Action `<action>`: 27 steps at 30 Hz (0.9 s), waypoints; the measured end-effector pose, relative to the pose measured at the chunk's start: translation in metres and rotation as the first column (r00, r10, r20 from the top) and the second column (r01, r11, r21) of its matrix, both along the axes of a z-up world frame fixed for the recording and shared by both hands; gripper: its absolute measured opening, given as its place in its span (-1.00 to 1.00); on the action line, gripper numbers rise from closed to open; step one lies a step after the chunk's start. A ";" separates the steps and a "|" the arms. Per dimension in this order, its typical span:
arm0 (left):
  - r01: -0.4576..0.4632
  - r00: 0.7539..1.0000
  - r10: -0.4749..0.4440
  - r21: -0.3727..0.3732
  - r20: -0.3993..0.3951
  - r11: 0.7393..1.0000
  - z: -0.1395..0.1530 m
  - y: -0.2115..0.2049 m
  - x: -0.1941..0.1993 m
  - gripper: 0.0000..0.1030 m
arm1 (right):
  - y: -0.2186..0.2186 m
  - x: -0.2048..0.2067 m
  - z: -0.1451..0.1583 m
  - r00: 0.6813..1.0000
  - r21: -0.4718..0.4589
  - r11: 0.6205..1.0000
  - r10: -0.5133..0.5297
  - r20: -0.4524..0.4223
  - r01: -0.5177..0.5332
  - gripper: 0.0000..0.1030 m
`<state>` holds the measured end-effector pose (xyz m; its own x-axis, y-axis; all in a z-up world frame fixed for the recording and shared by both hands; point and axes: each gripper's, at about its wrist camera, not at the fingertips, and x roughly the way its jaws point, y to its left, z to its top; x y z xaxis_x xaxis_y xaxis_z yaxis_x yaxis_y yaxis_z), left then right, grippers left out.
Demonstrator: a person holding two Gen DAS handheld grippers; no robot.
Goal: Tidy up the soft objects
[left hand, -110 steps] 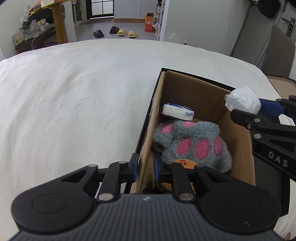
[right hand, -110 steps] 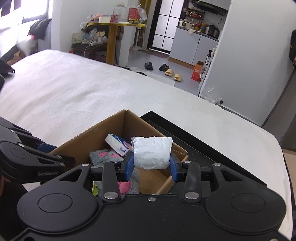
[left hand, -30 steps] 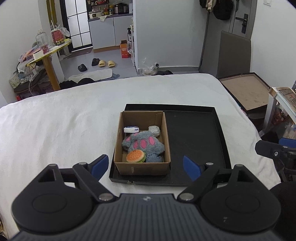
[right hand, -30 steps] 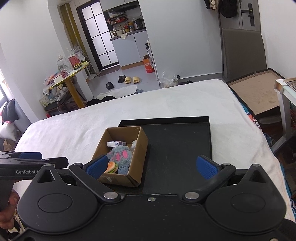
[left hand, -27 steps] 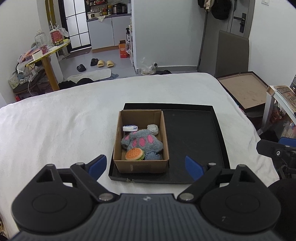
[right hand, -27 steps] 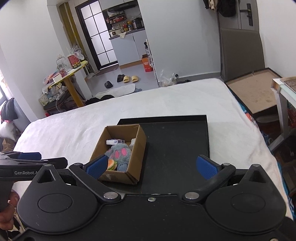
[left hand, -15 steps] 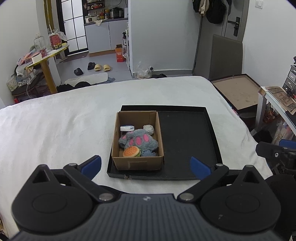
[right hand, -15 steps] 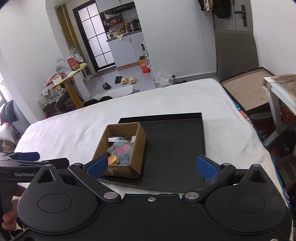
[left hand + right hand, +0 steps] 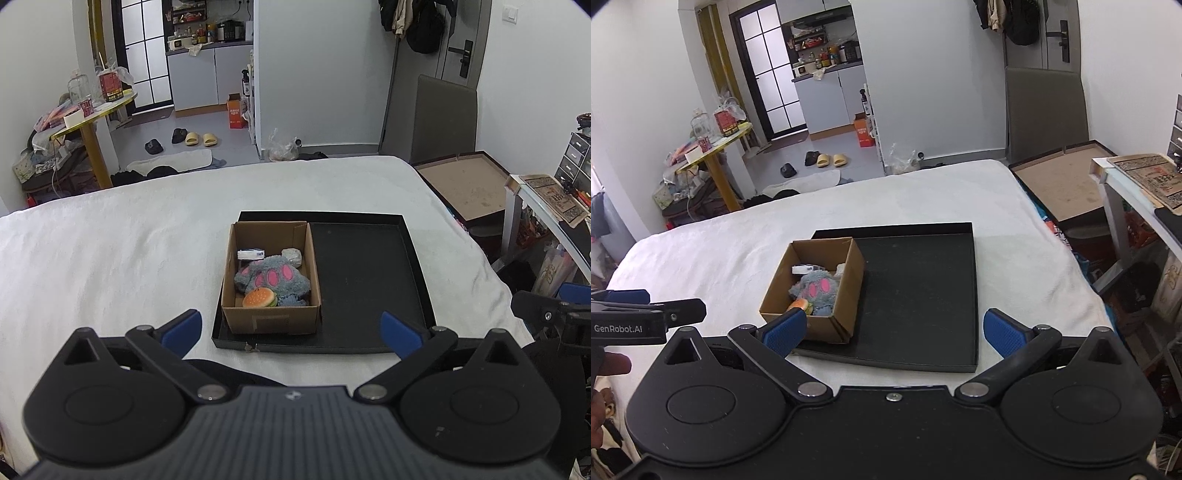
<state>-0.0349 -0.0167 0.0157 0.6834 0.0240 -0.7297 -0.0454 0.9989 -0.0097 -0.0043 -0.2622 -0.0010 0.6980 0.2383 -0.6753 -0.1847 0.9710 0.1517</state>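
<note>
A cardboard box (image 9: pixel 271 317) (image 9: pixel 846 295) stands in the left half of a black tray (image 9: pixel 365 280) (image 9: pixel 919 295) on the white bed. In the box lie a grey plush paw with pink pads (image 9: pixel 275 278) (image 9: pixel 814 286), a burger toy (image 9: pixel 259 297) (image 9: pixel 798 304), a tissue pack (image 9: pixel 251 254) (image 9: pixel 805 269) and a white wrapped bundle (image 9: pixel 291 255) (image 9: pixel 841 269). My left gripper (image 9: pixel 291 328) is open and empty, held back from the tray's near edge. My right gripper (image 9: pixel 894 332) is open and empty, also near that edge.
The white bed (image 9: pixel 110 251) spreads left of the tray. A yellow side table (image 9: pixel 92 122) with clutter, slippers (image 9: pixel 201 138) and a kitchen doorway lie beyond. An open flat box (image 9: pixel 465 184) and a desk (image 9: pixel 554 203) stand to the right.
Both grippers have pulled back and up from the box; the right one let go of the white bundle, which now lies in the box. Both now stand wide open.
</note>
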 end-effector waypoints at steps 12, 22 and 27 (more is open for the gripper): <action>-0.012 1.000 0.013 0.005 -0.011 1.000 -0.003 0.004 -0.007 0.99 | 0.006 -0.007 0.001 1.000 -0.015 1.000 0.016 0.009 -0.016 1.00; 0.003 1.000 -0.003 0.007 -0.019 1.000 -0.005 0.002 -0.007 0.99 | 0.011 -0.007 0.001 1.000 -0.034 0.999 0.013 -0.001 -0.013 1.00; -0.001 1.000 0.002 0.004 -0.024 1.000 -0.006 0.003 -0.006 0.99 | 0.011 -0.006 0.000 1.000 -0.033 0.999 0.016 -0.008 -0.016 1.00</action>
